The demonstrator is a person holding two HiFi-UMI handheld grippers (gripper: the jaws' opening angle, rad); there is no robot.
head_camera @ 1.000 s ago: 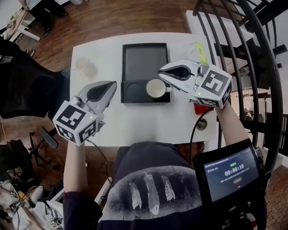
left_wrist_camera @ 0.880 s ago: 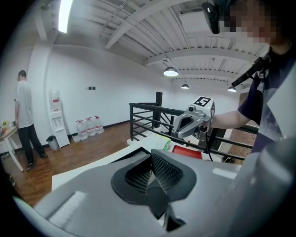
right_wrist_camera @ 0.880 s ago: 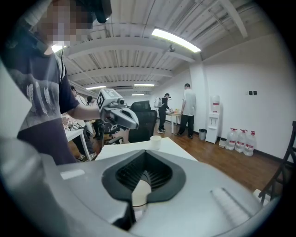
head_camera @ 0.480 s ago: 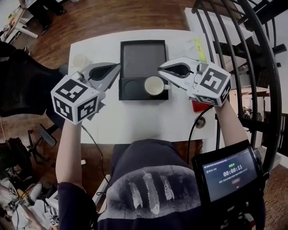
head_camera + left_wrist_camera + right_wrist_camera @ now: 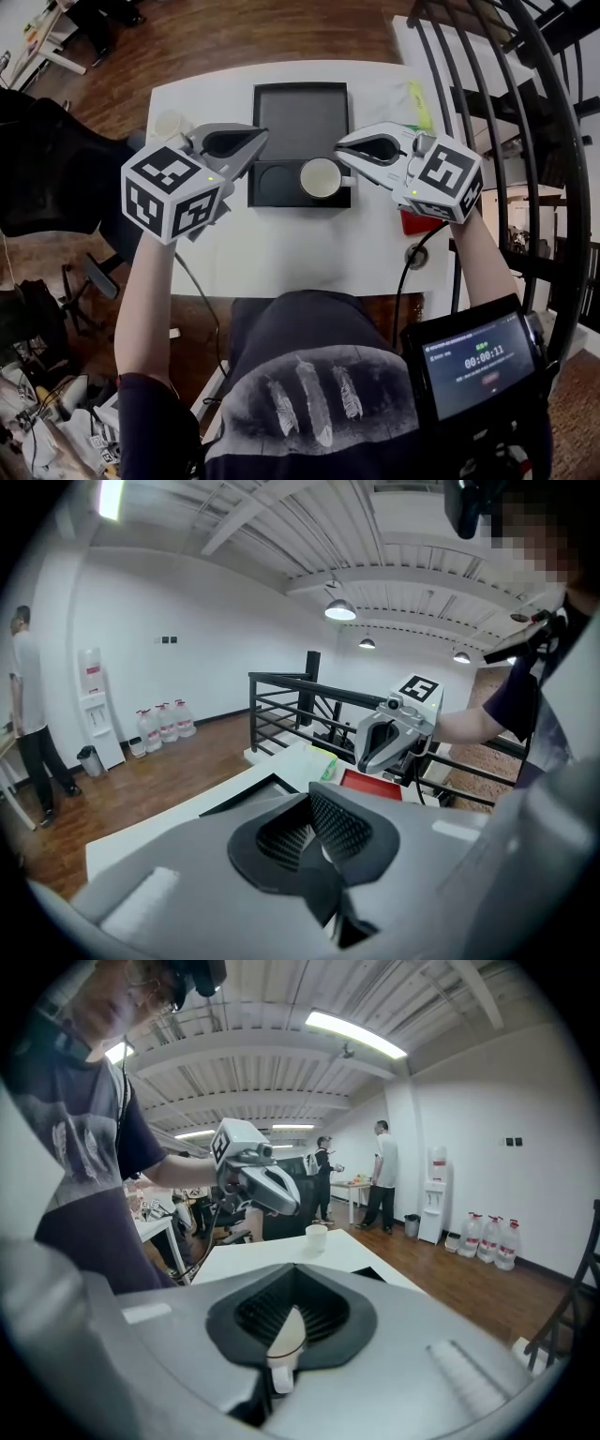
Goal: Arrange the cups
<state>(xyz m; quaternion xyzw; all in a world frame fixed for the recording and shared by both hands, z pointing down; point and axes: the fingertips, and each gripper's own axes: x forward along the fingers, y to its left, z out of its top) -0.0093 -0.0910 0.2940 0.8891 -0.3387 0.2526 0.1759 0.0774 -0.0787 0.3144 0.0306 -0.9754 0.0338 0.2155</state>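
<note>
A white cup [image 5: 320, 178] with a handle stands in the right round recess of the black tray [image 5: 300, 105] on the white table [image 5: 281, 253]. A second pale cup [image 5: 172, 125] stands alone near the table's left edge, and it also shows in the right gripper view [image 5: 317, 1237]. My left gripper [image 5: 263, 140] hovers at the tray's left side; its jaws are just starting to part, with nothing between them [image 5: 311, 803]. My right gripper [image 5: 340, 150] hangs shut just above and right of the cup in the tray. That cup [image 5: 286, 1333] shows through the gap under its jaws, not gripped.
A red flat item [image 5: 413, 223] and a yellow-green item [image 5: 415, 95] lie at the table's right side. A black stair railing [image 5: 525, 112] stands close on the right. A cable and a round grommet [image 5: 418, 254] sit near the front right. People stand far across the room [image 5: 382, 1176].
My left gripper has moved away from the table's front edge and inward, from the tray's front left corner up along its left side. The right gripper and both cups have kept still.
</note>
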